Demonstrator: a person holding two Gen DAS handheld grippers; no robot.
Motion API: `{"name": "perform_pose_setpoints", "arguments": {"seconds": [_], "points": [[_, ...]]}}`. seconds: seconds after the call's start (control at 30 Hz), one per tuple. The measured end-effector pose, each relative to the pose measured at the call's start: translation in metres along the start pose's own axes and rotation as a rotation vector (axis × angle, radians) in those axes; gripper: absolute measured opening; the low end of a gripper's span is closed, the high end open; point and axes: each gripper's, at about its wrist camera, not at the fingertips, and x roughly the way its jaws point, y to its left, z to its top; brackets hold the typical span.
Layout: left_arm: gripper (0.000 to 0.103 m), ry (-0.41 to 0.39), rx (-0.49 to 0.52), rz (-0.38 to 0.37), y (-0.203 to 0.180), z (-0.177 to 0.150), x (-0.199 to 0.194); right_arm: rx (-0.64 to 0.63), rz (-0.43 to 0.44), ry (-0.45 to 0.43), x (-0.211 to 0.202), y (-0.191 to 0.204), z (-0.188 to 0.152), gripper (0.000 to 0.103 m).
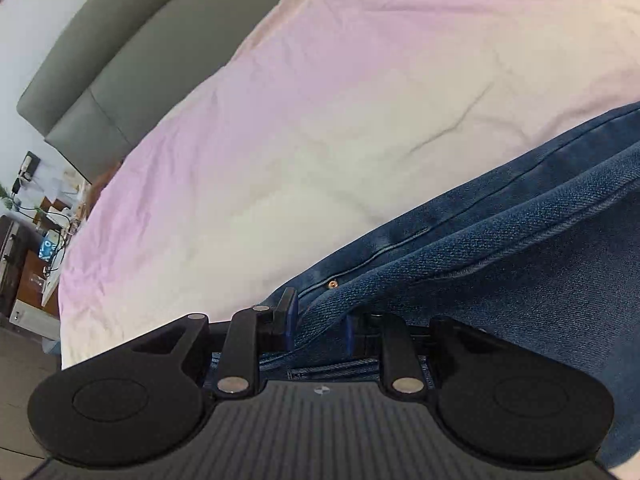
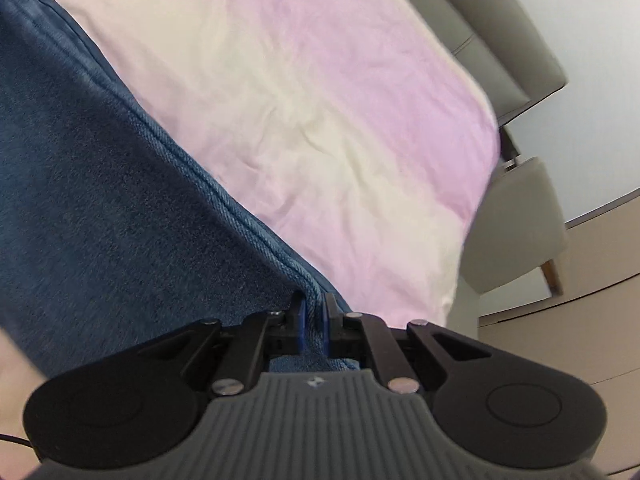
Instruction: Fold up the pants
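Both claws have denim pinched between their blue pads. Left claw (image 1: 318,322) grips a thick bunch near a copper rivet (image 1: 332,285), its jaws standing a little apart around the folded layers. Right claw (image 2: 314,316) is clamped tight on a stitched side seam, jaws nearly meeting.

What worries me is the left grip: that bunch looks like several layers, and if the pads bite only the outer ones, the inner cloth could slide out as the fabric is carried over, leaving a lopsided fold. The right claw holds just a narrow seam edge, so a sharp tug might pull it free. If the two hands drift apart unevenly, the cloth between them could twist or drag wrinkles into the bedsheet (image 1: 320,120).

The pants (image 1: 520,248) are dark blue jeans, heavy weave, with double-stitched seams. They run out from the claws across a pink and cream sheet, lying on the side nearer the viewer, seams roughly straight. A grey headboard (image 1: 132,52) stands beyond the sheet. How much is folded already I cannot tell.
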Motion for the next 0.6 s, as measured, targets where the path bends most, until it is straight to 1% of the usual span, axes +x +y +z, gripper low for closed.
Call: {"name": "perform_pose_setpoints", "arguments": {"seconds": [0.13,0.23,0.37,0.43,0.47,0.5,0.57,0.6], "points": [[0.026,0.036,-0.014,-0.022,-0.009,0.001,0.045,-0.02,0.024,0.042,0.058,0.01,0.012,0.0],[0.026,0.039,-0.006,-0.025,-0.016,-0.005,0.063,-0.016,0.049,0.061,0.085,0.021,0.009,0.0],[0.026,0.029,-0.026,-0.028,-0.016,-0.013,0.068,-0.008,0.06,0.055,0.099,0.023,0.007,0.002],[0.026,0.016,-0.037,-0.024,-0.011,-0.016,0.062,-0.006,0.061,0.053,0.101,0.021,0.007,0.002],[0.026,0.007,-0.055,-0.03,-0.007,-0.014,0.057,0.005,0.065,0.053,0.104,0.016,0.009,0.002],[0.026,-0.001,-0.076,-0.038,-0.007,-0.01,0.05,0.023,0.069,0.052,0.103,0.012,0.01,0.002],[0.026,-0.016,-0.108,-0.06,0.005,-0.008,0.042,0.083,0.074,0.049,0.093,0.003,0.011,0.002],[0.026,-0.018,-0.115,-0.058,0.007,-0.008,0.04,0.101,0.078,0.051,0.094,0.002,0.013,0.002]]}}
